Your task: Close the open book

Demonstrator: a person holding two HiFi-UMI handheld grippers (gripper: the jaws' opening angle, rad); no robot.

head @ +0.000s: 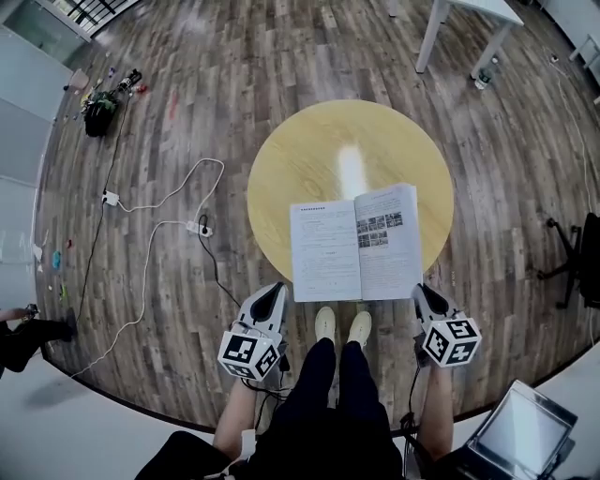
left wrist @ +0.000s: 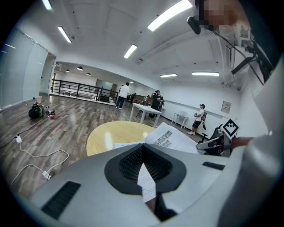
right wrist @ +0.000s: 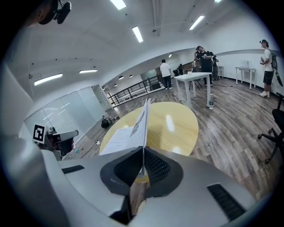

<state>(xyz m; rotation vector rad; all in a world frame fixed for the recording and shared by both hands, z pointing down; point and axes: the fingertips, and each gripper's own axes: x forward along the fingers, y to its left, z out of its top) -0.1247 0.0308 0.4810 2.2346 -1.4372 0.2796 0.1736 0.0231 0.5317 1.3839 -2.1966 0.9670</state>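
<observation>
An open book lies over the near edge of a round yellow table, text page on the left, a page with small pictures on the right. My left gripper is at its near left corner; in the left gripper view a strip of page sits pinched between the closed jaws. My right gripper is at the near right corner. In the right gripper view the right half of the book stands edge-on, tilted up, and runs down into the closed jaws of that gripper.
A white power strip with cables lies on the wooden floor to the left. A white table stands beyond, an office chair at right, a laptop at lower right. The person's shoes are under the book's near edge.
</observation>
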